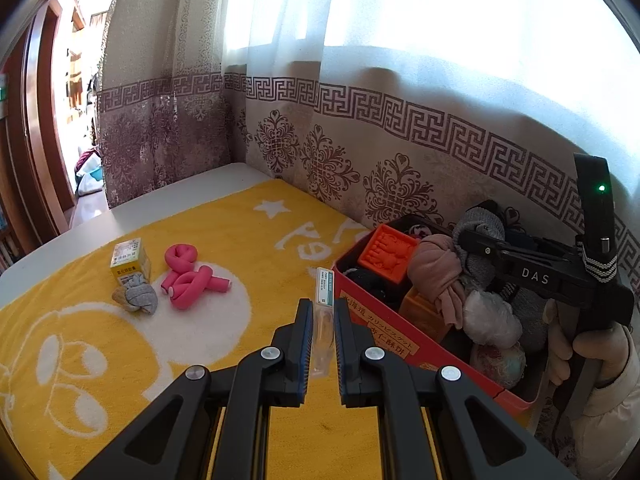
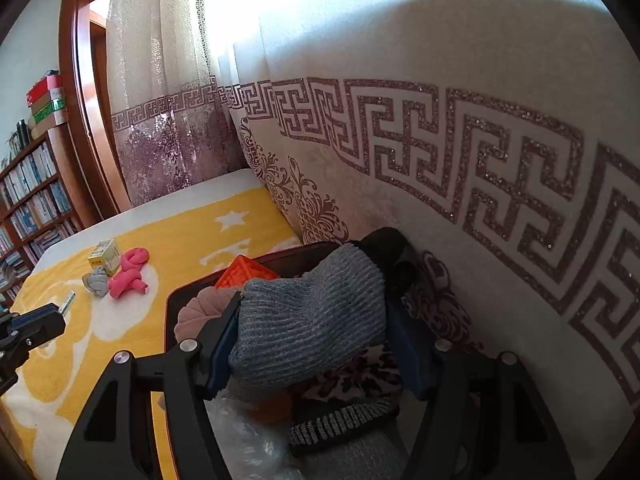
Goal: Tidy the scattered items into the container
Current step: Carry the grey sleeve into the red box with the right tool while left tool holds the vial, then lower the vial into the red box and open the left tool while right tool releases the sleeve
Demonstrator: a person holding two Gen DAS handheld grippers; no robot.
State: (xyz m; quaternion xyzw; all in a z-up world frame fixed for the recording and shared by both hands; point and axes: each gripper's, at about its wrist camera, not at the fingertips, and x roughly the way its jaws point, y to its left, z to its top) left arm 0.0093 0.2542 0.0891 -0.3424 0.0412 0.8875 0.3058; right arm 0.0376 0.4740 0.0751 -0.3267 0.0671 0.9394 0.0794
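My left gripper (image 1: 323, 310) is shut on a slim clear tube with a green-white label (image 1: 324, 312), held just left of the red box (image 1: 384, 332); it also shows in the right wrist view (image 2: 66, 303). My right gripper (image 2: 316, 320) holds a grey ribbed sock (image 2: 312, 320) over the red box (image 2: 170, 320), which is full of socks and an orange block (image 1: 390, 254). On the yellow blanket (image 1: 224, 232) lie a pink foam roller bundle (image 1: 188, 278), a grey-tan sock ball (image 1: 136, 298) and a small yellow carton (image 1: 130, 260).
A patterned curtain (image 1: 360, 152) hangs right behind the box and the bed. A doorway (image 1: 76, 100) and a bookshelf (image 2: 32, 196) stand at the left. The blanket's front left shows a white cartoon print.
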